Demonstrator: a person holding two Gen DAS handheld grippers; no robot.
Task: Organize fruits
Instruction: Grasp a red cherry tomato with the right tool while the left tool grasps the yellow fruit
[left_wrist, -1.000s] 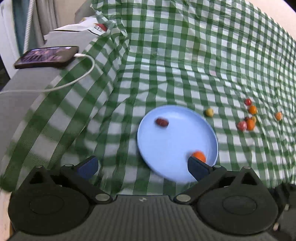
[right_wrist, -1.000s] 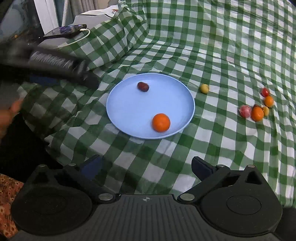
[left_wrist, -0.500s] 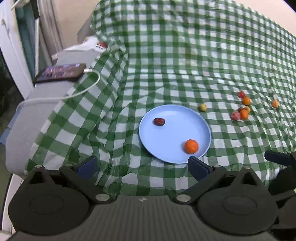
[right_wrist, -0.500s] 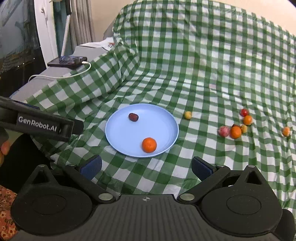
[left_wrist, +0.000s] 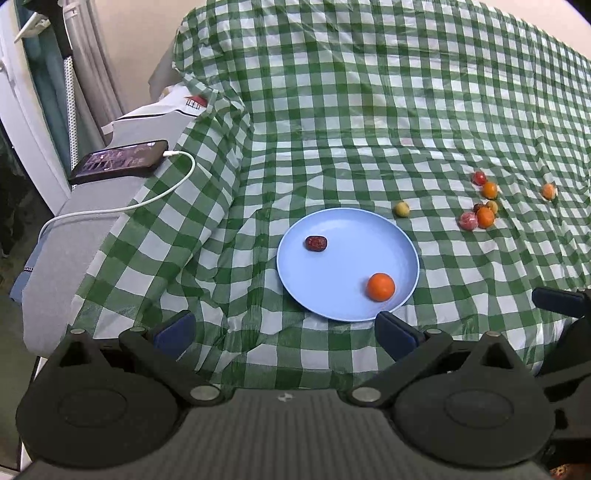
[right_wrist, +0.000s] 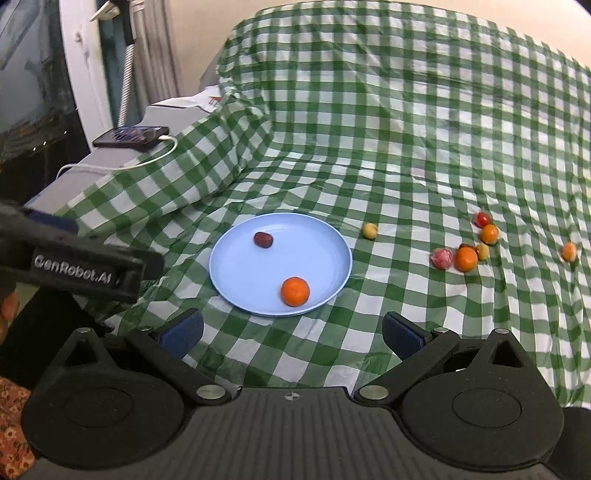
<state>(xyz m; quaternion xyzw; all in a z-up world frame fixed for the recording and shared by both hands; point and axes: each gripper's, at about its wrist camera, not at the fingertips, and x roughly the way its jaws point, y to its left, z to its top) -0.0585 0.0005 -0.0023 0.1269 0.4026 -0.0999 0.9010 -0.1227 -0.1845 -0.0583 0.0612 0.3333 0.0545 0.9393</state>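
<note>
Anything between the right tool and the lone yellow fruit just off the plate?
Nothing visible blocks it. The right tool is open and empty; the yellow fruit sits alone on the cloth beside the blue plate, which lies left of a direct approach.

Blue plate holds an orange and a red date

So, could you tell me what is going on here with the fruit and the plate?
A person holds a claw in each hand over a green checked cloth, sorting fruit onto a blue plate. An orange and a dark red fruit lie on the plate. A yellow fruit and a small cluster sit loose on the cloth. The left claw and right claw are open and empty.
</note>
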